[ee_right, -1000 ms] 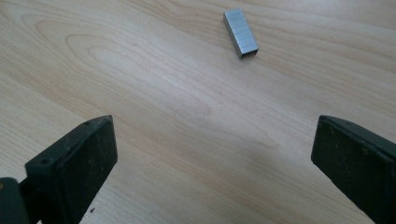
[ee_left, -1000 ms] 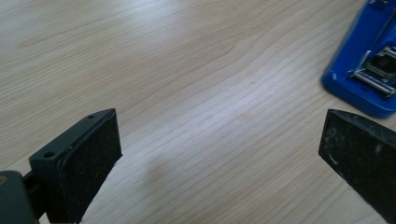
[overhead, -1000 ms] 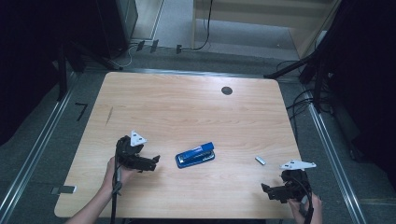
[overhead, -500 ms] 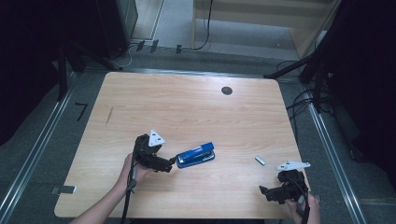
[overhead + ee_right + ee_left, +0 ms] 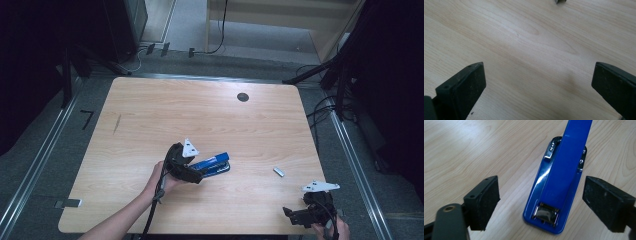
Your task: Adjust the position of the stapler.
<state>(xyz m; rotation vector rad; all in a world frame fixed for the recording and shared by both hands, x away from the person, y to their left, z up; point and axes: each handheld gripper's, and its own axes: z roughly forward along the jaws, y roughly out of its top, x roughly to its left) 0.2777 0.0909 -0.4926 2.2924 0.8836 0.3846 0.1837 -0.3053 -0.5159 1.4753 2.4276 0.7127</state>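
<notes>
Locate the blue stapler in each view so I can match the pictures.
High view: stapler lies just below table centre, at the left gripper's tips.
Left gripper view: it lies centre-right, between the open jaws, untouched.
Right gripper view: not in it.
Shared landmark: the small metal piece, at the right gripper view's top edge.

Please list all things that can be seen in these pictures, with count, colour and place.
stapler: 1, blue with metal parts, lying on the table at front middle, between the left gripper's jaws but not yet pressed
small metal piece: 1, silver-grey, on the table right of the stapler
table: 1, light wood, with a dark round hole near its far edge
left gripper: 1, black, jaws have just been closing around the stapler's end
right gripper: 1, black, open over bare wood at the front right corner
</notes>
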